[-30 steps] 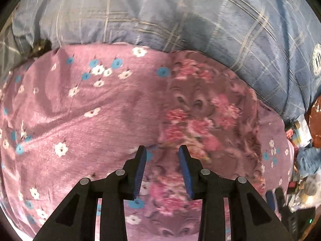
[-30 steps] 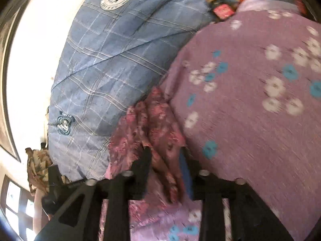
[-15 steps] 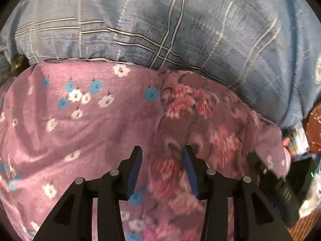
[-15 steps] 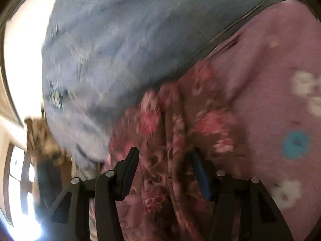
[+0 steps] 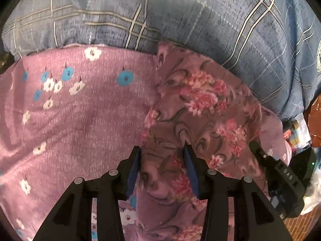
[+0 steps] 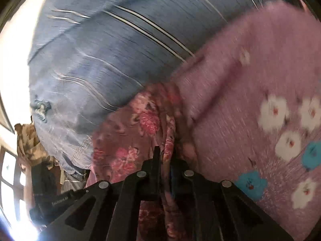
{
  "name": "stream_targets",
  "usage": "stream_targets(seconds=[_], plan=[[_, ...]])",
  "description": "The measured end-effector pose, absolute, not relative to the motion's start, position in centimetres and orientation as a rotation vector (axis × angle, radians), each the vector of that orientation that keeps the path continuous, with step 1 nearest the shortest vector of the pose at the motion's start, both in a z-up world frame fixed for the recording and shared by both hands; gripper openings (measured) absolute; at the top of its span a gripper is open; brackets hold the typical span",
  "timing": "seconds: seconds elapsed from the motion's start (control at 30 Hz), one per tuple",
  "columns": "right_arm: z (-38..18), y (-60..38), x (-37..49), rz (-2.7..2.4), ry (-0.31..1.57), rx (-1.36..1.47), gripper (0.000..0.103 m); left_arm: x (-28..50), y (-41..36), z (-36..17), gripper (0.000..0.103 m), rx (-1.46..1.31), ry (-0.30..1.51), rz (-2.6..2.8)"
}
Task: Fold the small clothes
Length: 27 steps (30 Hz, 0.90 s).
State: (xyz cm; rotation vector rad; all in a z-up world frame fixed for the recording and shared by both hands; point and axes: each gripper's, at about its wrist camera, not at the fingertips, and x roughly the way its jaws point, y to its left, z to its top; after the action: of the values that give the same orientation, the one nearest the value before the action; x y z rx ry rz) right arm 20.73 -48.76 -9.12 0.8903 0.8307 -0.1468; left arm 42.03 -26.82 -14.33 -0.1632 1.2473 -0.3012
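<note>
Left wrist view is filled mostly by a mauve bedsheet [image 5: 84, 124] printed with white and blue flowers, which carries everything else. Along the sheet's far edge lies a blue plaid pillow [image 5: 180, 14], its lower seam meeting the sheet. A dark mauve garment with pink roses [image 5: 196, 108] lies on the sheet's right part, its far corner touching the pillow and its near end running under the camera. The left gripper [image 5: 163, 150] is spread wide over the garment's near portion, blue-padded fingers [image 5: 134, 168] apart with cloth showing between them, nothing clasped. At the sheet's right edge the right gripper's black body [image 5: 280, 174] shows beside a clutter of small bottles [image 5: 293, 132].

Right wrist view, motion-blurred, shows the same pillow [image 6: 112, 56] at upper left and the sheet [image 6: 260, 92] at right. The right gripper [image 6: 165, 160] is clenched on a raised fold of the rose garment [image 6: 128, 140], pinched between its nearly closed fingers.
</note>
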Motion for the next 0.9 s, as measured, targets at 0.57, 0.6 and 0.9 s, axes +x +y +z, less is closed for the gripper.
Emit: stream_targets(seconds=[0.57,0.6,0.9], plan=[[-3.1,-45.0,13.4,0.072,0.871,0.724,0.013,31.0,-22.2,-13.3,0.043,-0.284,1.266,-0.384],[-2.5,-44.6,12.9,0.062,0.861,0.693,0.013,30.8,-22.1,-13.5,0.043,-0.281,1.276,-0.386],[-3.3,-45.0,9.2,-0.131,0.863,0.743,0.033,27.4,-21.5,-13.3,0.044,-0.206,1.283,-0.350]])
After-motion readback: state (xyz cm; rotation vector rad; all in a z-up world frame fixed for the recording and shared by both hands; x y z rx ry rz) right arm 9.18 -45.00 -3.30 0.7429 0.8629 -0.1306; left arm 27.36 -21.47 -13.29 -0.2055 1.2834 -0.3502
